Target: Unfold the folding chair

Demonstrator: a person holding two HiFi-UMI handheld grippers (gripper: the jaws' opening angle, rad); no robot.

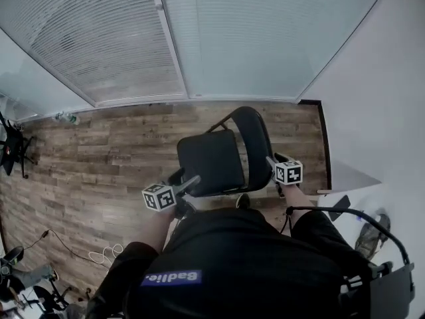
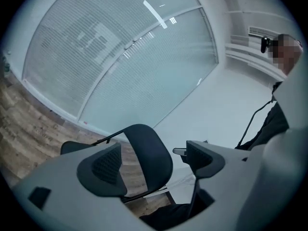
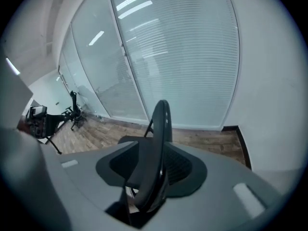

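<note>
The right gripper (image 3: pixel 154 166) has its jaws spread wide, the edge of the folding chair's (image 1: pixel 211 161) backrest (image 3: pixel 161 124) standing between them without being clamped. The left gripper (image 2: pixel 153 159) gapes open and empty, with the unfolded chair just ahead of it on the wooden floor (image 1: pixel 99 158)

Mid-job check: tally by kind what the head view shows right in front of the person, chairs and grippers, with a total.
folding chair: 1 (black)
grippers: 2 (left gripper, right gripper)
Total: 3
</note>
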